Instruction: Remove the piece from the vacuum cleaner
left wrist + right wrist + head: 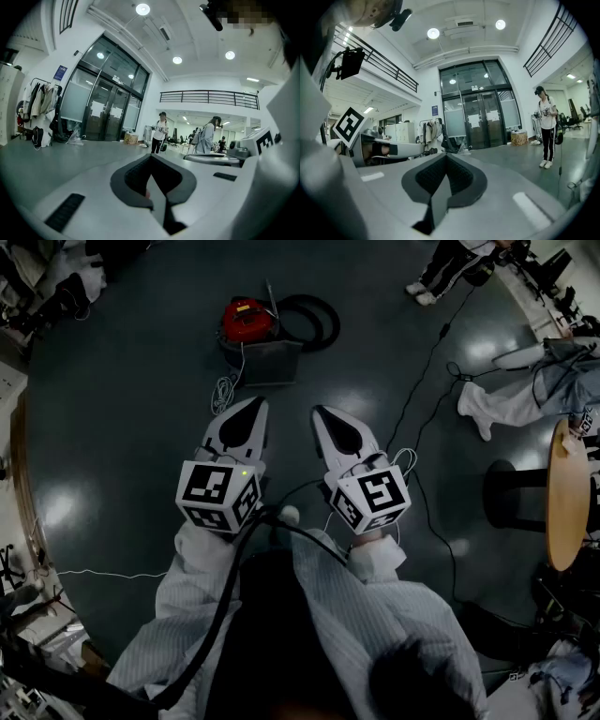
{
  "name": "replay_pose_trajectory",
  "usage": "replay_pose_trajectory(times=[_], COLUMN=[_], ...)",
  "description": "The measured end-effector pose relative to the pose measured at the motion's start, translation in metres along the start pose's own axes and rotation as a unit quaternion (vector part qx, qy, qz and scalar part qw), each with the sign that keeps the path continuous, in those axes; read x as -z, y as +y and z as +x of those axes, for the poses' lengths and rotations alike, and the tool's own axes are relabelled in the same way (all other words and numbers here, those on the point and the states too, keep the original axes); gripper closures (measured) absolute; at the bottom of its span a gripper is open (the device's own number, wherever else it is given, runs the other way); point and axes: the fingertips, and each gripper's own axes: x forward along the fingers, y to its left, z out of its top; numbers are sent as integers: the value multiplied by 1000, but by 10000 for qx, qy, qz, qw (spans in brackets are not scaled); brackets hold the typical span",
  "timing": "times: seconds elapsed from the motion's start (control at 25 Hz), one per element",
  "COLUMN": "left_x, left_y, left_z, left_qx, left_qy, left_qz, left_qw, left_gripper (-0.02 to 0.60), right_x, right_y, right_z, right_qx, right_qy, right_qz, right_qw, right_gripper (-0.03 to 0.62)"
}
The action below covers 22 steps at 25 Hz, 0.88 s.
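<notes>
A red vacuum cleaner (246,319) stands on a dark box-shaped base (262,360) on the floor ahead of me, with a black hose (310,317) looped behind it. My left gripper (256,405) and right gripper (321,412) hang side by side in the head view, both short of the vacuum, both shut and empty. In the left gripper view the left gripper (150,158) points level across the hall, and in the right gripper view the right gripper (446,157) does the same; the vacuum is in neither.
White cord (223,392) lies coiled left of the vacuum's base. A black cable (422,409) runs across the floor on the right. A round wooden table (567,495) stands at the right edge. People stand far off (161,131) (546,126). Glass doors (480,118) lie ahead.
</notes>
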Motion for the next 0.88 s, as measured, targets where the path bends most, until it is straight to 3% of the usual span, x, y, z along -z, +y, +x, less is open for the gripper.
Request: replay_pose_trajectory(times=[0.36,0.88], left_x=[11,15], left_y=[-17,-3], left_z=[-2,3], left_qx=[-25,-305], left_qy=[35,79], left_qz=[77,-21], left_qw=[10000,9995], left_gripper=[578,578], right_x=[5,9], right_y=[-3,-7], right_z=[-17,-3], right_qx=[-10,-108], right_qy=[-50,16], right_qz=[-11,-38], right_qw=[10000,9999], right_gripper=[594,592])
